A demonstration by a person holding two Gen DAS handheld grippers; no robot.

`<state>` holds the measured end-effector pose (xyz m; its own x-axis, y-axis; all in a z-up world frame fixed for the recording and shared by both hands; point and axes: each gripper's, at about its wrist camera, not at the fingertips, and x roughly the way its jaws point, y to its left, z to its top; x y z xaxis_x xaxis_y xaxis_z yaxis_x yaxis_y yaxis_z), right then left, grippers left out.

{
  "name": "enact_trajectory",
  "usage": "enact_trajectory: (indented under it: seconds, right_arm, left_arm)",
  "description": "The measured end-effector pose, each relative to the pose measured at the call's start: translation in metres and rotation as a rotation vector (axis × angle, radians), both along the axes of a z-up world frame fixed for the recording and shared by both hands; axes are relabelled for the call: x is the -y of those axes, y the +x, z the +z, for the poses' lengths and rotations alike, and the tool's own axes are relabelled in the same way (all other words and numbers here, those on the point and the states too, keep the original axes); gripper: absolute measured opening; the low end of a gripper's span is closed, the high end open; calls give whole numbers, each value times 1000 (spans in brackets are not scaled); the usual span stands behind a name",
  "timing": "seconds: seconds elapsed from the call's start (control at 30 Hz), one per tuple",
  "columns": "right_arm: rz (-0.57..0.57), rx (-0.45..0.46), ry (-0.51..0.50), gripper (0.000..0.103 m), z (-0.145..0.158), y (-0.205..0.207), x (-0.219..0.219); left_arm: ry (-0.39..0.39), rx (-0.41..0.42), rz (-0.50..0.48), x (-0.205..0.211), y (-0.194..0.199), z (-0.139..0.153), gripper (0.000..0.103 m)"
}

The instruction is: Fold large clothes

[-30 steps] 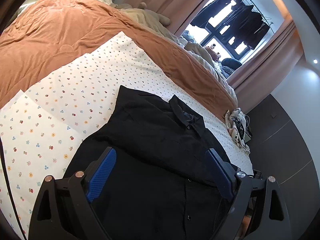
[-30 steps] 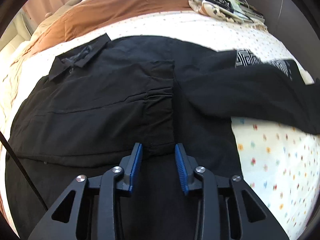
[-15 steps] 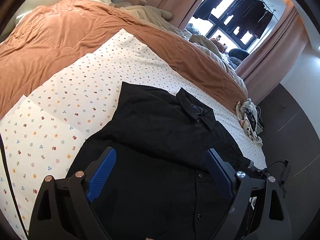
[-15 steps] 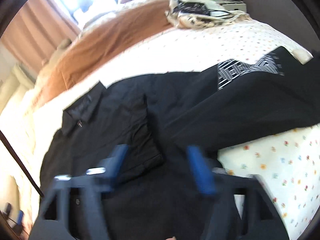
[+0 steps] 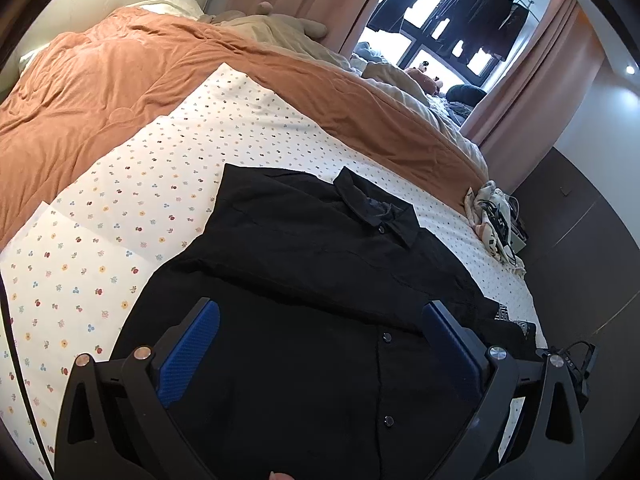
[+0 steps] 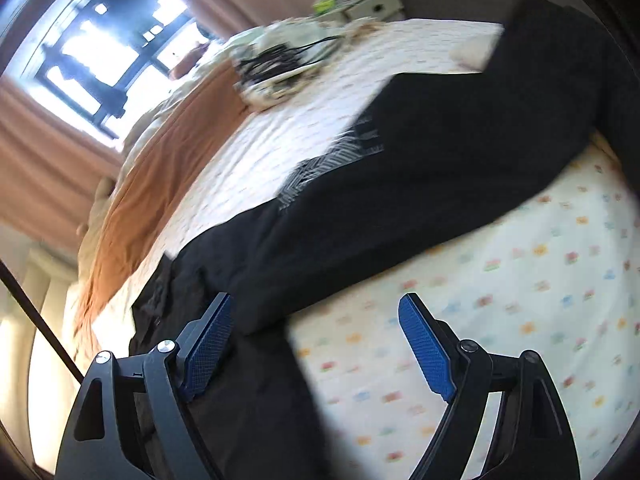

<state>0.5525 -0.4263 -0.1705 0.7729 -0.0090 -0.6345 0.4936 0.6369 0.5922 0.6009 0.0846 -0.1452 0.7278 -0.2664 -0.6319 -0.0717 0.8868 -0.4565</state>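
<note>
Left wrist view: black collared shirt (image 5: 312,264) flat on floral sheet (image 5: 132,208), both grippers released, empty

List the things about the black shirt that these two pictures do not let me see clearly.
- Black shirt hem, left wrist view: cut off by the lower edge and gripper frame.
- Sleeve pattern, right wrist view: motion blur.
- Sleeve end, right wrist view: runs past the right edge.

I see a flower-print sheet (image 5: 160,184) beside a rust-orange quilt (image 5: 100,76), a heap of cloth and cables (image 5: 496,220) at the bed's far corner, and dark garments (image 5: 460,0) hanging (backlit) in the pink-curtained window (image 5: 424,52).
</note>
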Motion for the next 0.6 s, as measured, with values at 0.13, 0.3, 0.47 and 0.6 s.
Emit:
enact_trajectory:
  seconds: [0.13, 0.3, 0.47, 0.6]
  right_arm:
    - [-68, -1, 107, 64, -18, -16, 26]
    - [-118, 22, 155, 57, -34, -19, 50]
    - [-144, 54, 168, 48, -43, -16, 60]
    - [-172, 79, 173, 47, -52, -12, 68]
  left_arm:
    - [-2, 4, -22, 11, 1, 0, 103]
    - [29, 32, -7, 24, 1, 1, 103]
    - [84, 64, -9, 40, 4, -1, 103]
    - [87, 56, 0, 45, 11, -12, 103]
